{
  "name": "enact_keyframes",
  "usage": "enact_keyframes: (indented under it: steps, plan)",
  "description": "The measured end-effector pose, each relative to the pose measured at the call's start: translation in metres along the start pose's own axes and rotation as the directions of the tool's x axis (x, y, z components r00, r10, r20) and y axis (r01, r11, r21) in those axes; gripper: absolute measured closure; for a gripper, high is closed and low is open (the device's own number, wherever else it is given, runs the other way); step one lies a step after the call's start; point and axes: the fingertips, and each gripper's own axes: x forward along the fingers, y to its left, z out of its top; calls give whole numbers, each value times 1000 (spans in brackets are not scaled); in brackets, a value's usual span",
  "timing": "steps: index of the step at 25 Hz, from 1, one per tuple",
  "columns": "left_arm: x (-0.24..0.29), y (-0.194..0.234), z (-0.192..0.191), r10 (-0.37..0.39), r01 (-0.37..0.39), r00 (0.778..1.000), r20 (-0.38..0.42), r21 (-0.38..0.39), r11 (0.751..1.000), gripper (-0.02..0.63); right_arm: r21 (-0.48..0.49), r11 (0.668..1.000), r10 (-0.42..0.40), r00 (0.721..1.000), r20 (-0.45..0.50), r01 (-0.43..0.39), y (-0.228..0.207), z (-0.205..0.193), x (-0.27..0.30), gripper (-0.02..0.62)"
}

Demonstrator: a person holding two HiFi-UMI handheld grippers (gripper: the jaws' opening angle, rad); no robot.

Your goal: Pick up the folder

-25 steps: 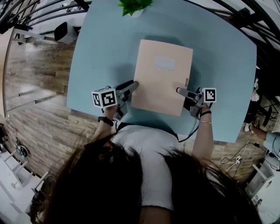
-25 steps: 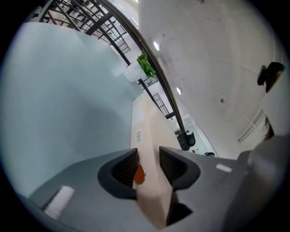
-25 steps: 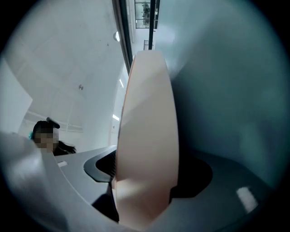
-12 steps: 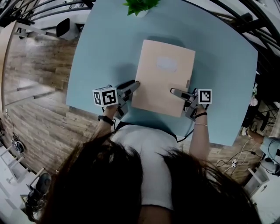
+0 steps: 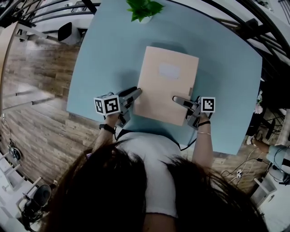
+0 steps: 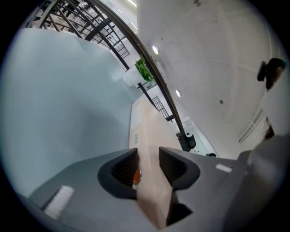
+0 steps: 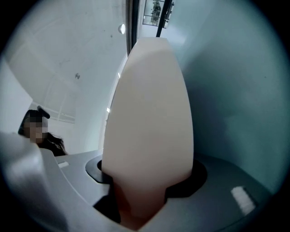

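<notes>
A peach folder (image 5: 165, 84) lies flat on the light blue table (image 5: 104, 54) in the head view. My left gripper (image 5: 136, 93) is at its left edge. In the left gripper view the folder's edge (image 6: 145, 136) fills the gap between the jaws, and the left gripper (image 6: 148, 156) is shut on it. My right gripper (image 5: 176, 99) reaches in over the right edge, near the front corner. Its jaws have just been closing with the folder (image 7: 149, 118) between them. The folder spans the whole gap of the right gripper (image 7: 147, 179).
A potted green plant (image 5: 144, 8) stands at the table's far edge, beyond the folder, and shows as the plant (image 6: 142, 70) in the left gripper view. Wooden floor lies to the left of the table. Black railings run behind it.
My right gripper has slid left, further in over the folder's right edge. The left gripper has kept its place at the left edge.
</notes>
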Motion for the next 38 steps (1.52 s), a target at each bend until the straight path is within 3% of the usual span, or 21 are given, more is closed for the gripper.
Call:
enact_keyframes:
  steps: [5,14,18,22,27,32,35,38]
  plan:
    - [-5,-11,13,-22,22,999,34,12,1000,407,-67,998,3,1000,11,-3,19,9,2,307]
    - [-17,-64,60,-83,60,987,135,168,984,419,-266,964,30,997,67,-11,79,35,-8,307]
    - [-21,-91,78,-118,72,978,172,253,965,422,-354,935,34,993,110,7,108,43,-17,307]
    - [-20,-120,95,-132,54,973,188,371,927,428,-451,892,34,986,162,44,137,51,-28,307]
    - [-23,-157,116,-145,6,964,224,523,852,442,-572,805,5,963,269,155,168,58,-42,307]
    - [-32,-187,138,-155,-60,946,286,623,780,443,-635,696,-72,913,402,334,187,64,-54,307]
    - [-36,-198,142,-140,-117,940,313,675,728,443,-643,609,-141,861,488,464,188,66,-65,309]
    - [-35,-204,139,-90,-180,947,310,737,651,446,-618,487,-243,775,583,617,187,68,-80,312]
